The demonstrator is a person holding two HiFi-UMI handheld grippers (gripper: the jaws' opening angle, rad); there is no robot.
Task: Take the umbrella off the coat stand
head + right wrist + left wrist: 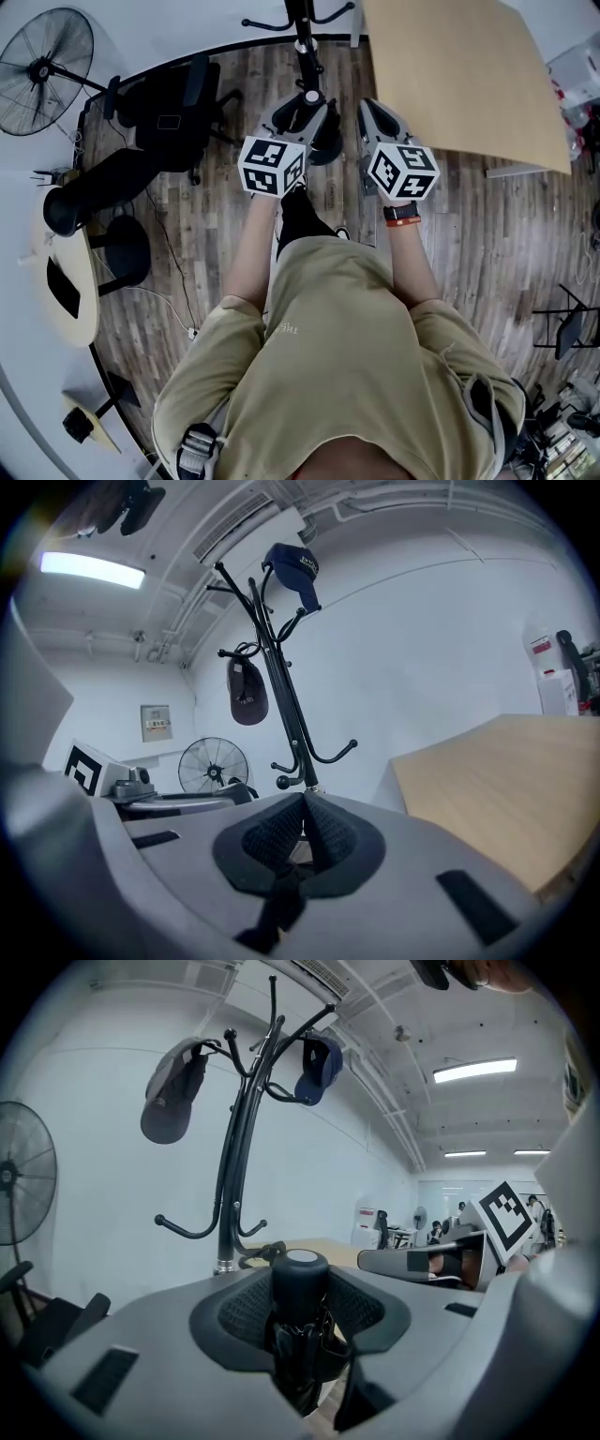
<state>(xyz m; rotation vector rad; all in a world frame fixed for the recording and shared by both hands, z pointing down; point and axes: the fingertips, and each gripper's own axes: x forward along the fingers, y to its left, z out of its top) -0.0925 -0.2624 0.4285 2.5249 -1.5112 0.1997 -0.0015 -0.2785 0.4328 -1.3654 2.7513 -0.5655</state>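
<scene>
The left gripper was clenched on the folded umbrella, which stood upright between its pads, capped end up. The right gripper, just beside it, was closed and empty. The coat stand rose beyond both tips, apparently clear of the umbrella. The umbrella was probably light, with a stiff core under soft, slippery fabric. Grasp the firm capped section.

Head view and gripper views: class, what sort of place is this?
Probably an office or workroom: a swivel office chair, a pedestal fan and a coat stand.
</scene>
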